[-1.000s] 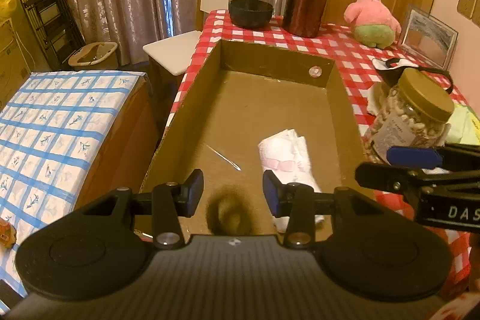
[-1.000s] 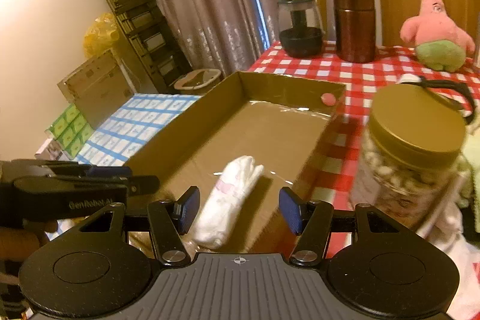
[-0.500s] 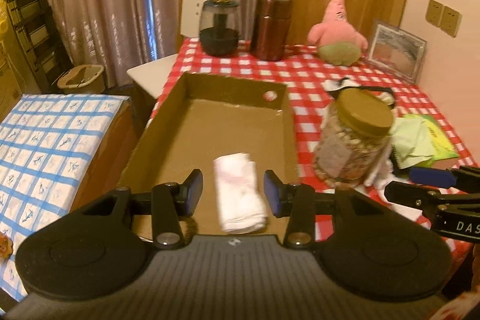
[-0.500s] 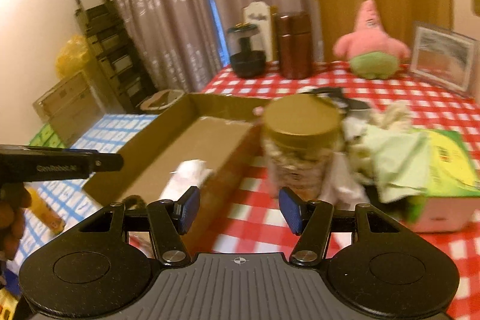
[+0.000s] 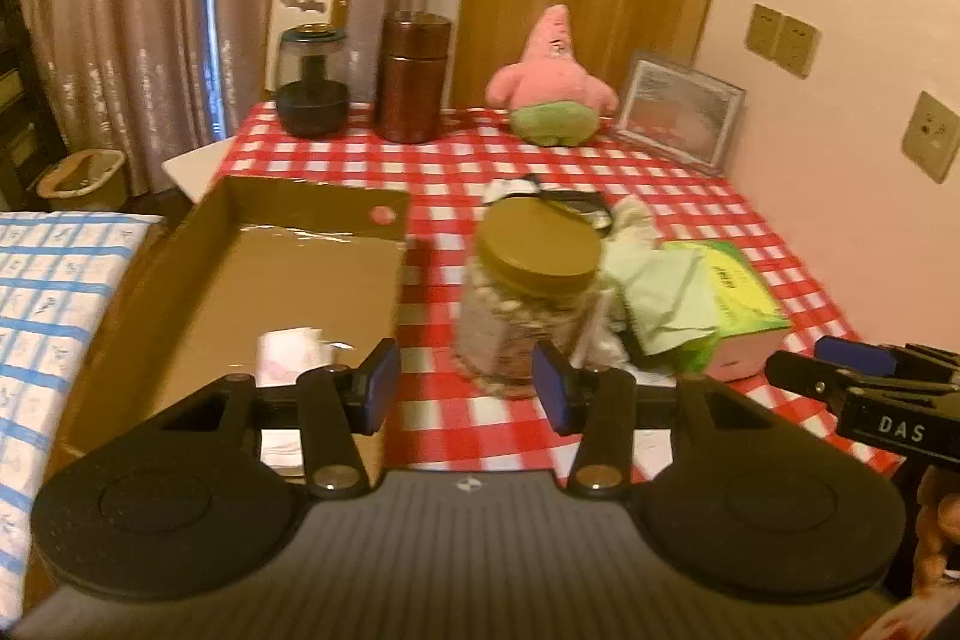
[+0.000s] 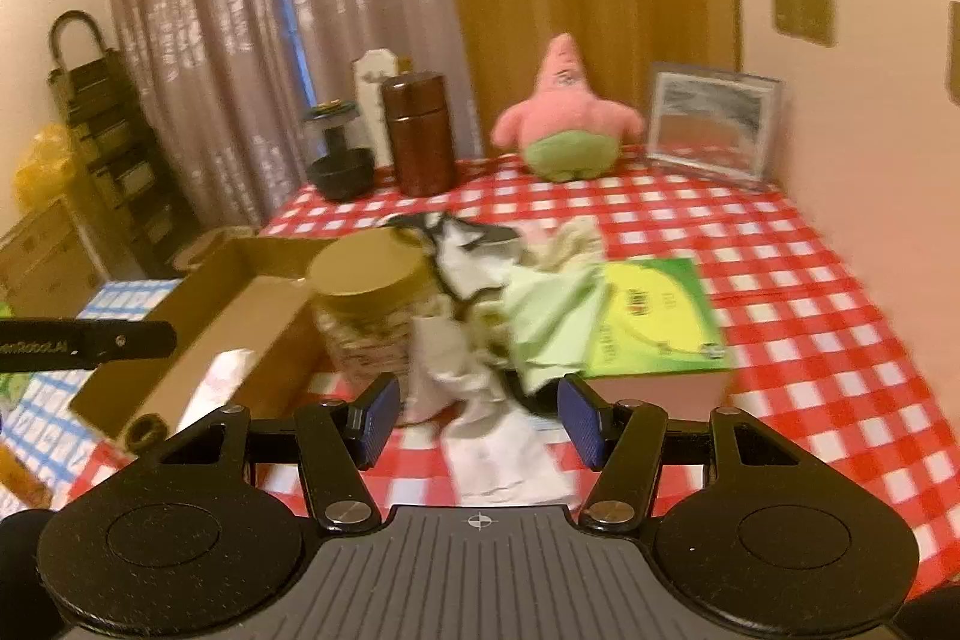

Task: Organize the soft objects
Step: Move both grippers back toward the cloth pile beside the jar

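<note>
1. Right wrist view: the right hand-held gripper (image 6: 474, 415) has its jaws apart and empty, with the pile of cloths (image 6: 510, 316) straight ahead, beside the jar (image 6: 372, 304) near the bench's front edge.
2. The pile's long axis runs away from this nearer gripper.
3. Left wrist view: the left hand-held gripper (image 5: 465, 385), empty, has just been opening; only here the rolled cloth (image 5: 294, 349) shows inside the box (image 5: 150, 280).
</note>
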A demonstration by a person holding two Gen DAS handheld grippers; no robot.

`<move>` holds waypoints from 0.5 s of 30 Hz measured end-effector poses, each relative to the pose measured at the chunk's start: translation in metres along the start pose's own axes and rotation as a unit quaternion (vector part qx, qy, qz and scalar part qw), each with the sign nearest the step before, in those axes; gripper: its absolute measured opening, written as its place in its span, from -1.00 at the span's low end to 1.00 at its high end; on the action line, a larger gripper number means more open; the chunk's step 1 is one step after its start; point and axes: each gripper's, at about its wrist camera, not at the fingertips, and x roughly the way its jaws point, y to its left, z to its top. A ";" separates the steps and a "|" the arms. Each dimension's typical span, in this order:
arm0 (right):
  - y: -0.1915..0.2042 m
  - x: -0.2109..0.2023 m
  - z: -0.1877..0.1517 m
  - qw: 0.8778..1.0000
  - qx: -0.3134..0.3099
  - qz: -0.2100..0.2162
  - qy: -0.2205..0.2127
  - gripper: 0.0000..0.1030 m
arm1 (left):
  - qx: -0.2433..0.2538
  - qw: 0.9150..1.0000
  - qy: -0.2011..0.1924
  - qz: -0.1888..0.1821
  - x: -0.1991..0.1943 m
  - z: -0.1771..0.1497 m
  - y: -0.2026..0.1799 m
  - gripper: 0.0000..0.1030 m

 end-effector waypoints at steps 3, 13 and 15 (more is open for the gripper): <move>-0.013 -0.006 0.002 1.000 0.008 -0.011 -0.002 0.14 | 0.000 1.000 -0.002 -0.014 0.002 0.001 -0.016 -0.11; -0.043 -0.005 0.004 0.999 0.025 -0.023 -0.007 0.14 | 0.004 0.999 0.009 -0.037 0.016 -0.002 -0.051 -0.04; -0.049 -0.004 0.004 0.999 0.026 -0.024 -0.008 0.14 | 0.006 0.999 0.013 -0.036 0.017 -0.003 -0.056 -0.01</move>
